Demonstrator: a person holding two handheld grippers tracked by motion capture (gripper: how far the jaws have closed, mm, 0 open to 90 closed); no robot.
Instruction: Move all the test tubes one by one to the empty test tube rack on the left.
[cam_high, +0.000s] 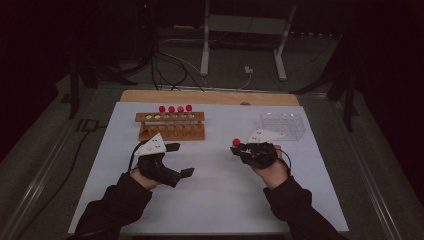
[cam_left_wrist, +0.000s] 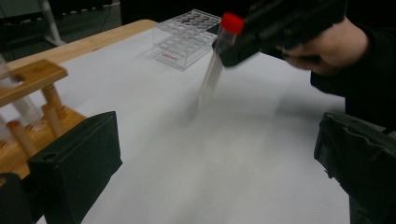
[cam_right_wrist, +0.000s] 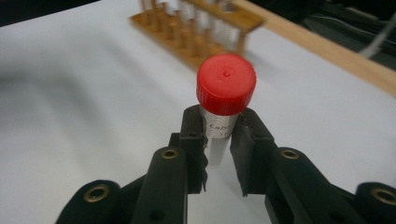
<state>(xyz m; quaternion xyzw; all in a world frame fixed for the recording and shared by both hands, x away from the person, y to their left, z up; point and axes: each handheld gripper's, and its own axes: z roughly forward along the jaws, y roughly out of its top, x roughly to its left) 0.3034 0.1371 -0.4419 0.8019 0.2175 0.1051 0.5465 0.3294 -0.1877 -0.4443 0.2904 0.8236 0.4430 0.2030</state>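
A red-capped tube (cam_right_wrist: 225, 93) sits clamped just under its cap between the jaws of the right hand-held gripper (cam_right_wrist: 219, 140), which grips it near the label. In the left gripper view the tube (cam_left_wrist: 219, 60) hangs tilted above the white surface (cam_left_wrist: 210, 154), its clear body blurred and clear of the sheet. From above, the tube (cam_high: 236, 142) lies right of the surface's centre, at about nine o'clock from the right hand (cam_high: 272, 167). The wooden rack (cam_high: 171, 126), bearing four red-capped tubes (cam_high: 175, 109), stands at roughly ten o'clock from it; the clear plastic rack (cam_high: 282, 125) stands at about two o'clock. The left hand-held gripper (cam_high: 182, 160) rests near the wooden rack, jaws spread wide, nothing between them.
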